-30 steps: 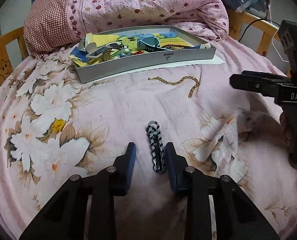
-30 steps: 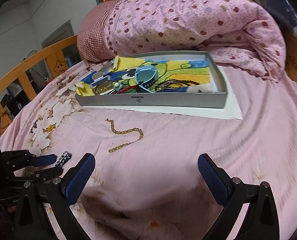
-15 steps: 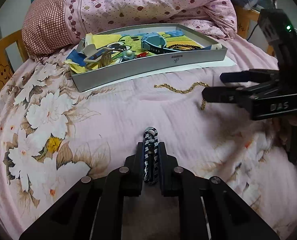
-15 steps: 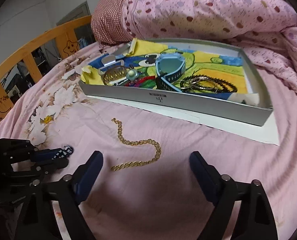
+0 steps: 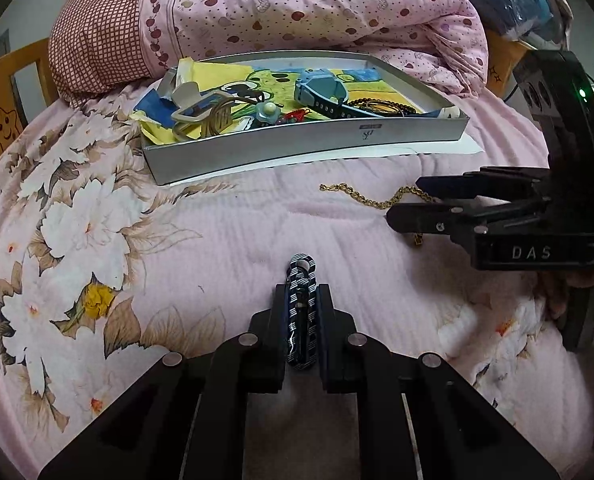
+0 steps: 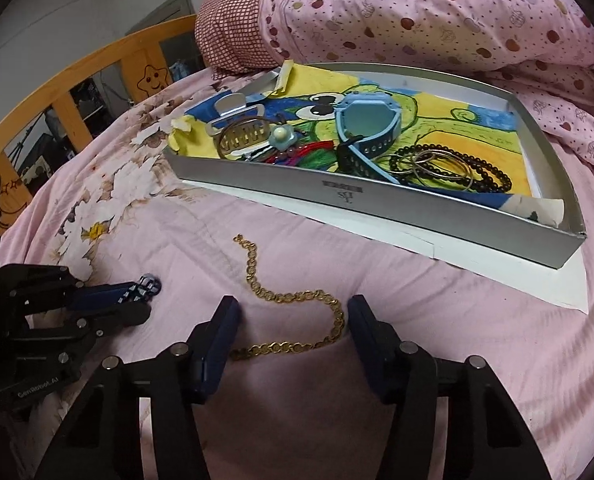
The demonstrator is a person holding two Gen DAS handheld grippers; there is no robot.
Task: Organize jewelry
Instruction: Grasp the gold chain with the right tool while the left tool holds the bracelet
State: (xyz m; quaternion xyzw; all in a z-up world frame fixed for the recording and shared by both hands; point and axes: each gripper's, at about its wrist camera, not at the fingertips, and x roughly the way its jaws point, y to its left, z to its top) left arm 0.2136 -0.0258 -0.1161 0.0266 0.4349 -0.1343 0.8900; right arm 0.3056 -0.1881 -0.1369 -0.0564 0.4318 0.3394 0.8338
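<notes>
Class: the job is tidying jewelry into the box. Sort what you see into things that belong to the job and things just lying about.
Part of the job:
left gripper, shut on the black-and-white bracelet
right gripper, open around the gold chain
box

Lying about:
quilt
pillow

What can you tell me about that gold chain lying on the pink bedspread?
The gold chain is a short length of small round links, shiny like metal. It lies loose and flat in a wavy S-curve on the pink floral bedspread, in front of the grey tray and outside it. Its lower bend sits between the blue fingers of the right tool, whose jaws have just been closing around it; the pads do not press on it yet. One end trails away toward the tray.
</notes>
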